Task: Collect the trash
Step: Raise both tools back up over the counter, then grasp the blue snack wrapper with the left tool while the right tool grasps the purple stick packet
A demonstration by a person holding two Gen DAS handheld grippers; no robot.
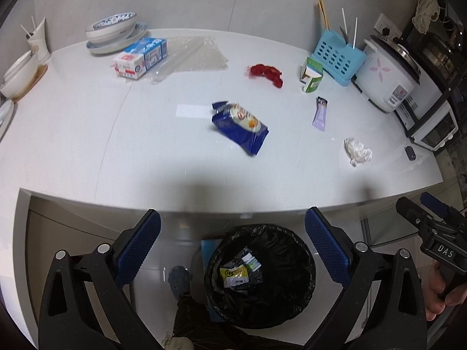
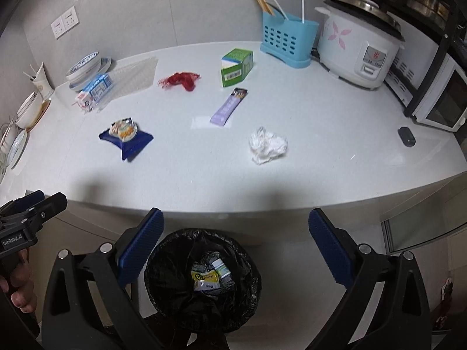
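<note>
Both claws stood wide and held nothing: the left claw [image 1: 232, 245] and the right claw [image 2: 235, 246] each hung over the black-lined trash bin [image 1: 264, 300] on the floor, just off the near edge of the worktop [image 1: 87, 145]. Inside the bin lay a yellow wrapper [image 1: 234, 275] and a small white bottle [image 1: 251, 262], touching. On the worktop, seen from the left wrist, the blue snack bag [image 1: 240, 127] lay nearest, at about 12 o'clock from the claw. The crumpled white tissue [image 1: 358, 151] sat toward 2 o'clock, well apart from the bag. Beyond it the purple sachet [image 1: 320, 113] lay flat, with the green-and-white carton [image 1: 312, 75] just behind, near the blue cutlery basket [image 1: 338, 58]. The red net scrap [image 1: 267, 73] lay at 12 o'clock, farther back. Toward 11 o'clock the blue-and-white milk box [image 1: 140, 58] lay on its side just beside a clear plastic sheet [image 1: 195, 55], in front of stacked bowls [image 1: 112, 29]. A white rice cooker [image 1: 388, 75] stood at the far right.
</note>
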